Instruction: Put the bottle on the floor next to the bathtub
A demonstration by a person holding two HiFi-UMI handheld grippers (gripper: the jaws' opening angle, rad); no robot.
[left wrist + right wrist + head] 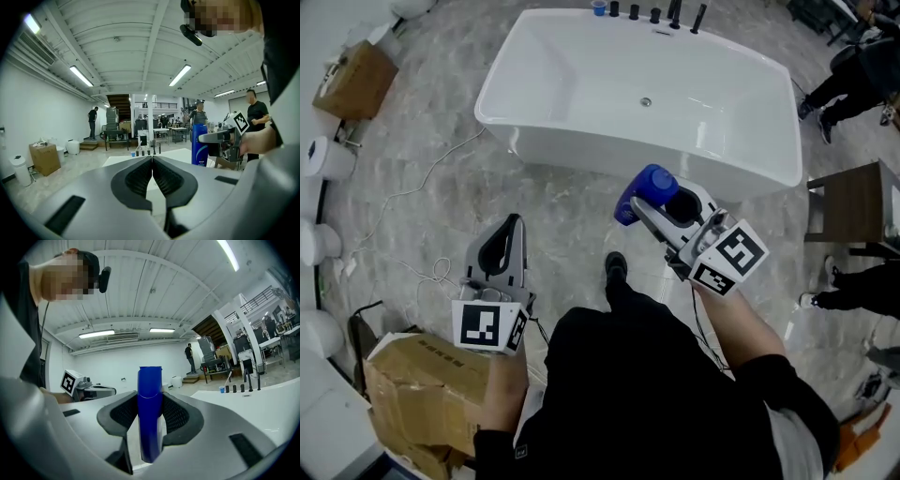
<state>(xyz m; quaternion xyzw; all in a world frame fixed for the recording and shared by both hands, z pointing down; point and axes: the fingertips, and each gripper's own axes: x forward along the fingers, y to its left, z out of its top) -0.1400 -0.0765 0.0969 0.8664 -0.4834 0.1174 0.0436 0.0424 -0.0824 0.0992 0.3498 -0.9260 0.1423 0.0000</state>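
We clamp the bottle (637, 192) in right gripper (661, 204) fingers, left gripper (513, 225) closed, empty; a narrow grip risks it slipping near the bathtub (581, 150).

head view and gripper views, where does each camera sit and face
Head view: on the person's head, looking steeply down at the bathtub and floor; shows arms, torso, left claw, right claw.
Left gripper view: on the left claw, looking level along its shut jaws across the hall; a hand at right.
Right gripper view: on the right claw, along jaws clamped on the blue bottle; torso at left.
Shared: each gripper view shows the other claw; all show the bathtub.
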